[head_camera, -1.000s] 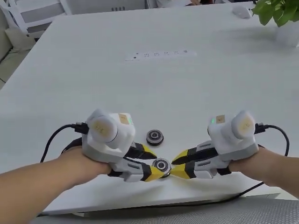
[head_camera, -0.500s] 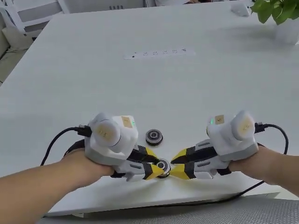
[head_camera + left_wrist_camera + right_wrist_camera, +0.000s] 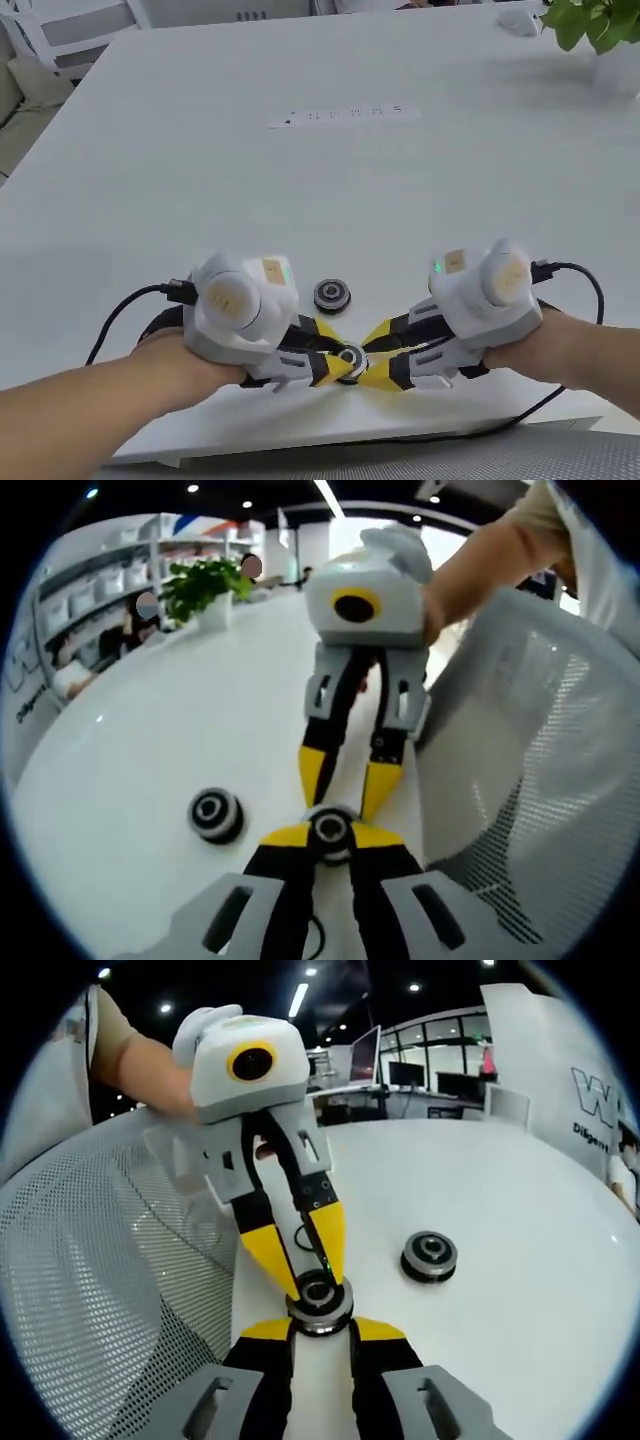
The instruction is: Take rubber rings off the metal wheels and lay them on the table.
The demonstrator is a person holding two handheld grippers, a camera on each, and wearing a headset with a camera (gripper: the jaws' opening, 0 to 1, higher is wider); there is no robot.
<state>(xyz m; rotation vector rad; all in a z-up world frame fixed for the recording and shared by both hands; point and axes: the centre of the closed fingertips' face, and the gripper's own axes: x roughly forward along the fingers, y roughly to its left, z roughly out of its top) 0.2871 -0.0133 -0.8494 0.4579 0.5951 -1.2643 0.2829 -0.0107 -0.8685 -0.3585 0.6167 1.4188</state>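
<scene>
- My left gripper (image 3: 335,365) and right gripper (image 3: 372,365) meet nose to nose at the near edge of the surface (image 3: 300,180), with one wheel (image 3: 349,357) between them
- Left jaws are narrow and clamped on that wheel from its left; right jaws are just as narrow and pinch it from the opposite side, tips touching the rim
- I cannot tell whether my right tips bite the rubber ring (image 3: 340,1312) alone or the metal under it
- The wheel's flat face is turned up toward my head, so I judge its axle stands roughly upright, across the line of both pairs of jaws; the ring must slide off along that axle, not toward either hand
- Both hands are equally close; I judge the left should anchor and the right should peel
- A second wheel (image 3: 331,294) lies flat on the surface just beyond the grippers, apart from them, ring on
- The surface is pale and bare apart from a socket strip (image 3: 343,114) well beyond; a potted plant (image 3: 590,20) stands at the far right corner
- A mesh chair back (image 3: 540,760) shows beside the near edge
</scene>
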